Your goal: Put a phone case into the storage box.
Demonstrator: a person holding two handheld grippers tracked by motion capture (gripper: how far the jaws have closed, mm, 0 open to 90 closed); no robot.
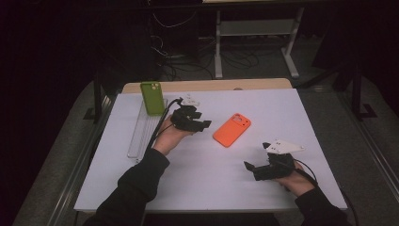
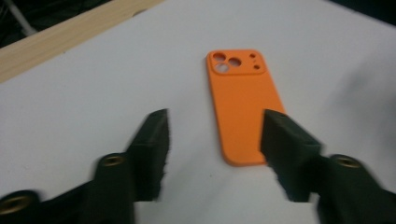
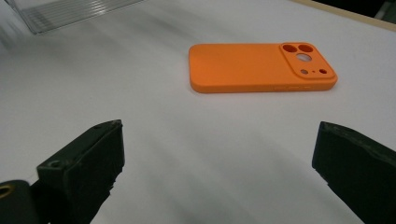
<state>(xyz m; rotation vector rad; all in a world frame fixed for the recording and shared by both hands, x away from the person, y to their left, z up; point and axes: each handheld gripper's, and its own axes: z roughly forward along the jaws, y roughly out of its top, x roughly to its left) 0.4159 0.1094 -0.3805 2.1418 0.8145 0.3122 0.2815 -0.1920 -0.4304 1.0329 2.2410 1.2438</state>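
So the orange phone case (image 1: 232,130) is lying flat, back side up with the camera cutouts showing, pretty much in the middle of the white table (image 1: 282,108). Nothing is touching it. The left gripper (image 1: 203,125) sits just to the left of the case, near it but apart, jaws spread and empty; in the left gripper view the case (image 2: 243,102) shows between and beyond the two black jaws. The right gripper (image 1: 256,157) is nearer the person, off to the right and a bit farther from the case, jaws wide apart too, gripping nothing. From its own view the case (image 3: 254,67) lies ahead on the bare tabletop. Over at the far left, a green phone case (image 1: 152,97) stands upright in a clear ridged tray (image 1: 141,134), well apart from the orange one.
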